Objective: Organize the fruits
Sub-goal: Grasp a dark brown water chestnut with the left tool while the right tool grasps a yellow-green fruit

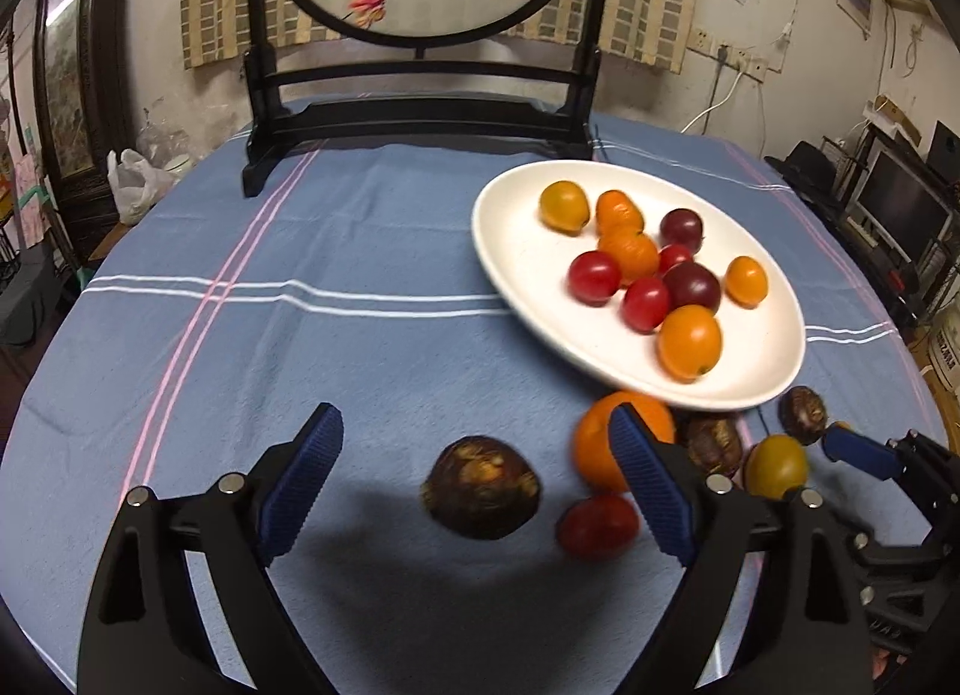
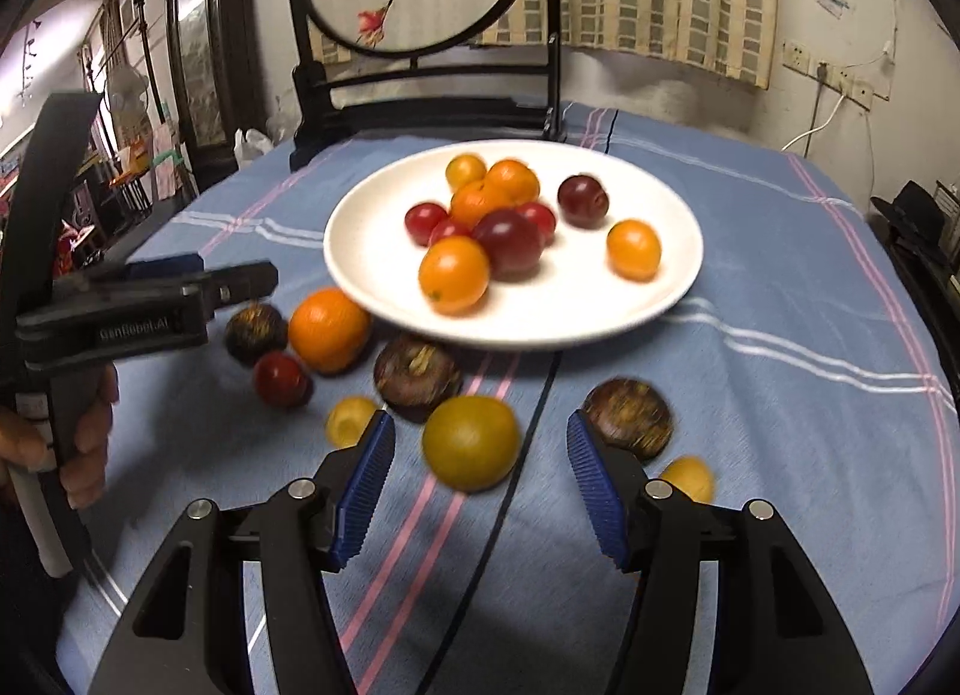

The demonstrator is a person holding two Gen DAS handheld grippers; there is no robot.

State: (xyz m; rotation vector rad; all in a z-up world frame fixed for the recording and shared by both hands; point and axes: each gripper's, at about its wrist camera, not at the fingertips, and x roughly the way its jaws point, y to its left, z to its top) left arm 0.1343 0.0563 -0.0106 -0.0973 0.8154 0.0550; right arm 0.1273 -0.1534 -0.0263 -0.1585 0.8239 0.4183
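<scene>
A white plate (image 1: 516,251) (image 2: 678,269) on the blue tablecloth holds several orange, yellow and red fruits. Loose fruit lies in front of it. My left gripper (image 1: 474,485) is open around a dark brown fruit (image 1: 482,488) that lies between its fingers; an orange (image 1: 591,449) and a red fruit (image 1: 597,524) sit just right of it. My right gripper (image 2: 480,485) is open, with a yellow-green fruit (image 2: 471,442) between its fingertips. Dark brown fruits (image 2: 417,377) (image 2: 630,416) lie on either side. The left gripper also shows in the right wrist view (image 2: 234,281).
A dark wooden stand with a round painted screen (image 1: 420,113) stands at the table's far edge. Small yellow fruits (image 2: 348,422) (image 2: 690,479) lie near my right fingers. The round table's edge curves close on the right; a hand (image 2: 72,443) holds the left gripper.
</scene>
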